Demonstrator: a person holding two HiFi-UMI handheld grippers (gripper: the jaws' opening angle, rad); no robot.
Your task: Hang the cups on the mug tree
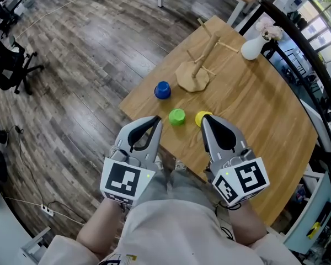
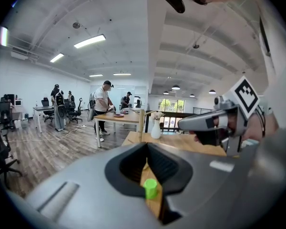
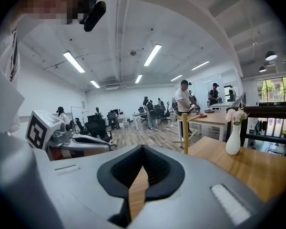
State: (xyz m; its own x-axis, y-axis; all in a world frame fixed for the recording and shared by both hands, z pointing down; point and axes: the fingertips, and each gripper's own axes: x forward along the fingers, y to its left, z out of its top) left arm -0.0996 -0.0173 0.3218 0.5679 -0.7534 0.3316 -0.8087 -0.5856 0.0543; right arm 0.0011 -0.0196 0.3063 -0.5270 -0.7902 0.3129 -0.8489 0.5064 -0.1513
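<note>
Three cups stand on the wooden table (image 1: 254,115): a blue cup (image 1: 163,90), a green cup (image 1: 177,116) and a yellow cup (image 1: 200,118). Behind them is the wooden mug tree (image 1: 196,65), with nothing hanging on its pegs. My left gripper (image 1: 156,120) hovers at the table's near edge just left of the green cup, shut and holding nothing. My right gripper (image 1: 205,118) is also shut and holding nothing, its tip right by the yellow cup. In the left gripper view the green cup (image 2: 150,188) shows below the closed jaws. The mug tree (image 3: 185,132) rises ahead in the right gripper view.
A white vase (image 1: 254,46) with flowers stands at the table's far corner, past the mug tree. Office chairs (image 1: 11,65) and cables lie on the wood floor to the left. People stand at a far table (image 2: 117,118). A black railing (image 1: 314,65) runs along the right.
</note>
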